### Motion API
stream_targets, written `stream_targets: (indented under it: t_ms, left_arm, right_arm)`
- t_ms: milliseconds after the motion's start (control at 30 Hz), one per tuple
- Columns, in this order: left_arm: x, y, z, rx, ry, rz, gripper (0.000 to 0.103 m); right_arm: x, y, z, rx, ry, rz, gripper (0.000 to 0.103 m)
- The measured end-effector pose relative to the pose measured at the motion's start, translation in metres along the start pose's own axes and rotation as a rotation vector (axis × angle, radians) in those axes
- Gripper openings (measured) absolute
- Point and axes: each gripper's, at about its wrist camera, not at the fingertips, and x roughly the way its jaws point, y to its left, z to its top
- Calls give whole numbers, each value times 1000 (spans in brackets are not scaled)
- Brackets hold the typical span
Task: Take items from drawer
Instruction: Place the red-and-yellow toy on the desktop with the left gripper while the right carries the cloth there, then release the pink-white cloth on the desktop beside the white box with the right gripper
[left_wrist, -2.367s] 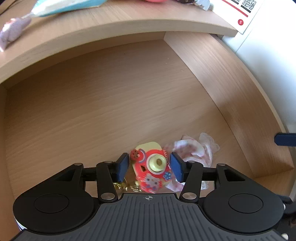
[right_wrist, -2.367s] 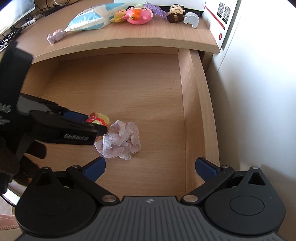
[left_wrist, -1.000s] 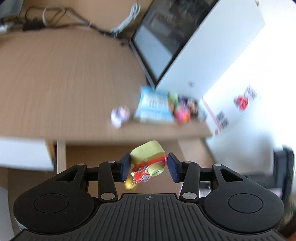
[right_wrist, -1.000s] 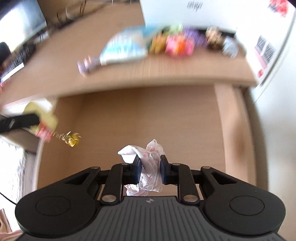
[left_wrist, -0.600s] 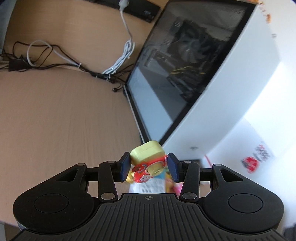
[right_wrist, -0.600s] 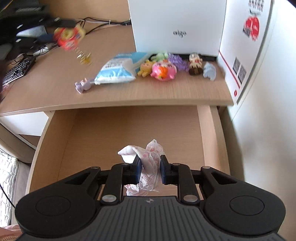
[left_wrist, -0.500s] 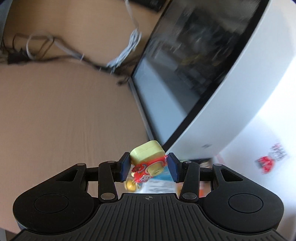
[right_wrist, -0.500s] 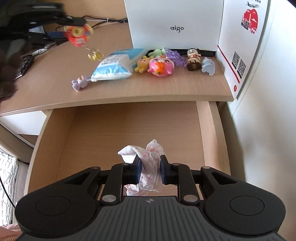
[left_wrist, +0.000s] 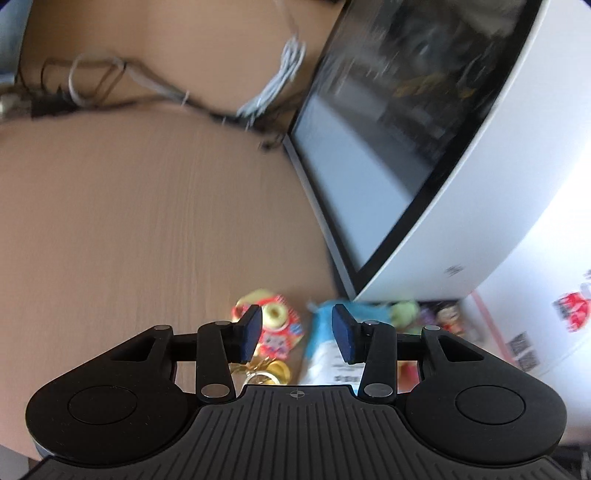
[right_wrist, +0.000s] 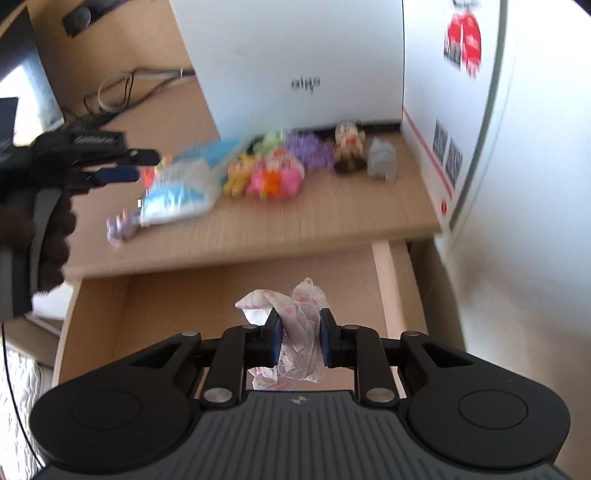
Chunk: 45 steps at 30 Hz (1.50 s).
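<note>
The left claw (left_wrist: 297, 334) stands apart above the desk (left_wrist: 147, 221), with the red and yellow toy (left_wrist: 275, 325) lying on the wood just beyond its pads, at about 11 o'clock. The right claw (right_wrist: 297, 341) is clamped on the lace cloth (right_wrist: 299, 325) over the open drawer (right_wrist: 184, 295). The limp lace could snag the desk edge or slide from the pinch; the toy's gold trinket (left_wrist: 267, 369) might catch a pad.

On my left the counter (left_wrist: 129, 221) lies bare and open up to the cables (left_wrist: 110, 85) at the back. To my right the white computer case (right_wrist: 295, 55) walls it off, with small toys (right_wrist: 280, 166) and a blue packet (right_wrist: 184, 184) crowding its foot.
</note>
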Motion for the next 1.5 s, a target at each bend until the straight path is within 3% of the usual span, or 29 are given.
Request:
stream_targets:
  t_ms: [133, 367, 400, 433, 500, 600, 700, 867, 933, 1000, 1067, 1133, 1200, 1333, 1500]
  left_arm:
    - [-40, -6, -10, 9, -33, -46, 45]
    - [-86, 0, -63, -47, 53, -52, 45]
    - [-93, 2, -70, -53, 65, -43, 45]
    - [-99, 4, -77, -52, 76, -32, 45]
    - [-110, 9, -88, -47, 90, -6, 45]
    - [-125, 21, -96, -61, 96, -4, 45]
    - [-131, 33, -97, -76, 57, -52, 45]
    - [-126, 34, -100, -150, -10, -135, 45]
    - [-129, 28, -102, -181, -42, -152, 45]
    - [-139, 23, -107, -207, -56, -162, 45]
    - [-153, 15, -114, -169, -74, -154, 45]
    - [-171, 6, -124, -111, -113, -126, 45]
    - [-190, -2, -137, -89, -163, -95, 45]
    - [-227, -23, -176, -78, -224, -15, 45]
    - [-263, -56, -245, -52, -213, 137, 45]
  right_arm:
    - [-5, 2, 33, -14, -124, -18, 20]
    - [25, 13, 99, -61, -344, 52, 21]
    - [36, 16, 106, -78, -334, 69, 26]
    - [48, 19, 111, -94, -306, 64, 41]
    - [65, 23, 115, -109, -277, 32, 59]
    - [68, 23, 115, -71, -242, 42, 59]
    - [42, 31, 108, -65, -268, 19, 62]
    - [-36, 51, 75, -83, -356, -35, 77]
    - [-70, 59, 55, -129, -397, -49, 87]
    - [-100, 66, 41, -180, -430, -84, 90]
    - [-130, 66, 27, -194, -482, -89, 91]
    - [-154, 65, 10, -172, -559, -75, 103]
    - [-174, 62, -10, -158, -618, -44, 103]
    - [-183, 67, -61, -213, -624, -12, 103]
    - [-185, 55, -156, -191, -647, 34, 103]
